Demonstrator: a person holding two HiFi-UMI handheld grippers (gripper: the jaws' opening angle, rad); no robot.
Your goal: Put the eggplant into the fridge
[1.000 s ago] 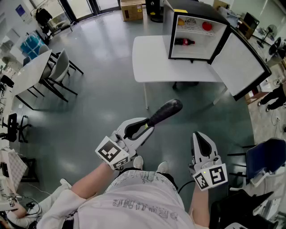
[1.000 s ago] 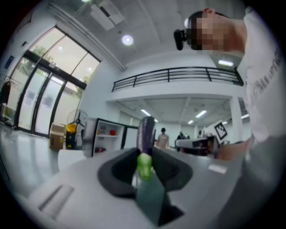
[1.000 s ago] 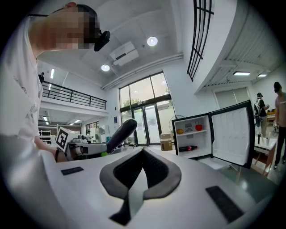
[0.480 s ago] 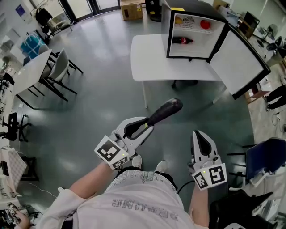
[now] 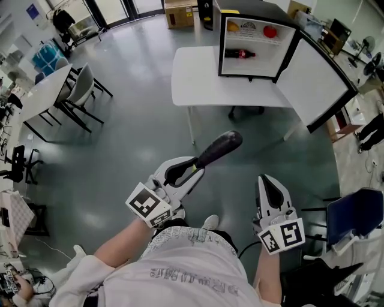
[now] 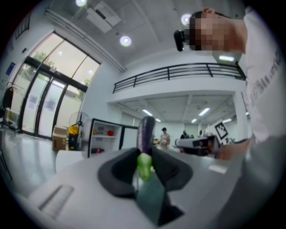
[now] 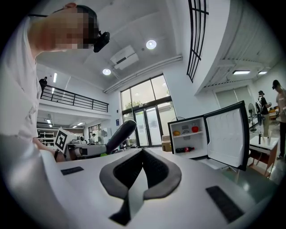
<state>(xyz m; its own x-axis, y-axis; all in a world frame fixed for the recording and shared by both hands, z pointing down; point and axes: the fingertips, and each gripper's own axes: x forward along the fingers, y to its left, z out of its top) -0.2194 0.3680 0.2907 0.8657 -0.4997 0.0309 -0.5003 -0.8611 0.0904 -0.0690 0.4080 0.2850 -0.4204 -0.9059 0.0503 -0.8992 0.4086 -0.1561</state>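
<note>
My left gripper [image 5: 193, 168] is shut on the green stem end of a dark purple eggplant [image 5: 219, 147], which sticks out forward and to the right; in the left gripper view the eggplant [image 6: 145, 133] rises between the pads. My right gripper [image 5: 267, 188] is shut with nothing in it, its pads [image 7: 142, 172] touching at the tips. The small black fridge [image 5: 252, 37] stands on a white table [image 5: 198, 78] ahead, its door [image 5: 314, 81] swung wide open to the right. On its shelves lie a cola bottle [image 5: 239, 53], a red fruit and an orange fruit.
A white table with chairs [image 5: 81, 90] stands at the left. A blue chair [image 5: 353, 216] is close at my right. Cardboard boxes [image 5: 179, 12] sit on the floor behind the fridge table. Grey floor lies between me and the fridge table.
The fridge and its table have shifted up and slightly left in the head view as I walk. Both grippers keep their pose, the eggplant still held.
</note>
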